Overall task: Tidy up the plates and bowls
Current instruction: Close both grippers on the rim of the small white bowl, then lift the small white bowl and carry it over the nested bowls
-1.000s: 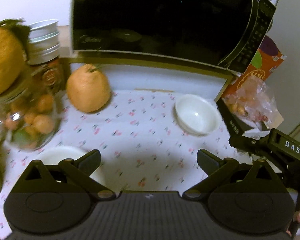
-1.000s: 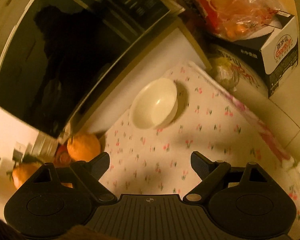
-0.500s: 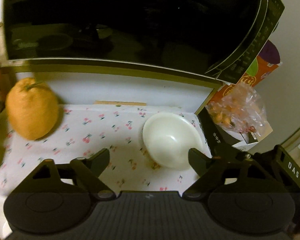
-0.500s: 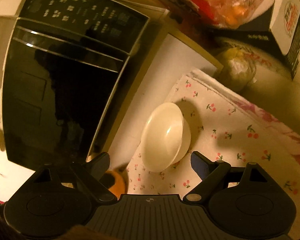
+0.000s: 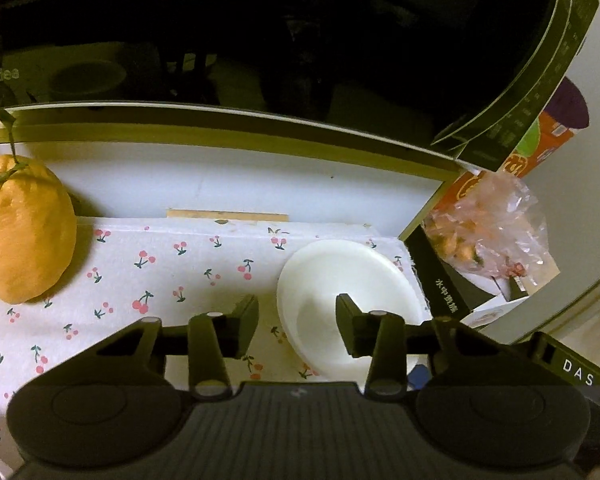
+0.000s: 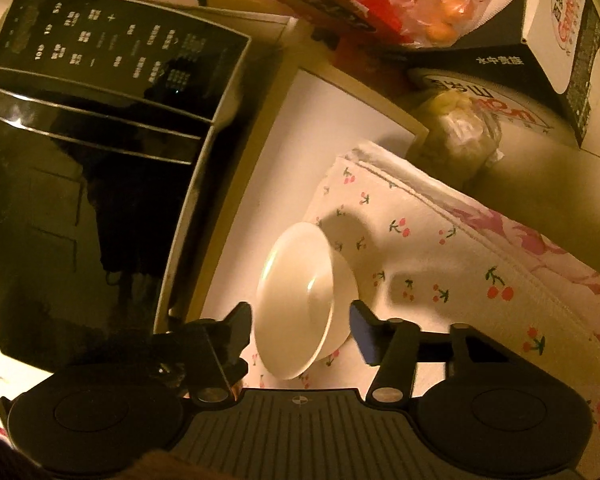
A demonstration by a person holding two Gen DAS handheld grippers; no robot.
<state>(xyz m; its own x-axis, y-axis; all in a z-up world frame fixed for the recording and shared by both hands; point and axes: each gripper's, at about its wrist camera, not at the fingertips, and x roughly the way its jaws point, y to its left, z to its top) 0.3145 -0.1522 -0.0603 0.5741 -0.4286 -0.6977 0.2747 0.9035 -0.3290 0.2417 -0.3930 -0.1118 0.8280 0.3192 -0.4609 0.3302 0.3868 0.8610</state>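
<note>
Two handheld grippers converge on a white bowl (image 5: 340,280) on a cherry-print cloth (image 5: 160,264). The left gripper (image 5: 297,322), jaws just narrowing, straddles the bowl's near rim without pressing. The right gripper (image 6: 302,328), also just closing, brackets the bowl (image 6: 300,292) with gaps visible. Behind, an orange citrus fruit (image 5: 24,232) and a black microwave (image 6: 100,160).

dim, yellowish light. the bowl (image 6: 300,300) throws a dark shadow on the cloth (image 6: 440,248). the microwave (image 6: 100,160) door is black and shiny. edges bend and go dark.
</note>
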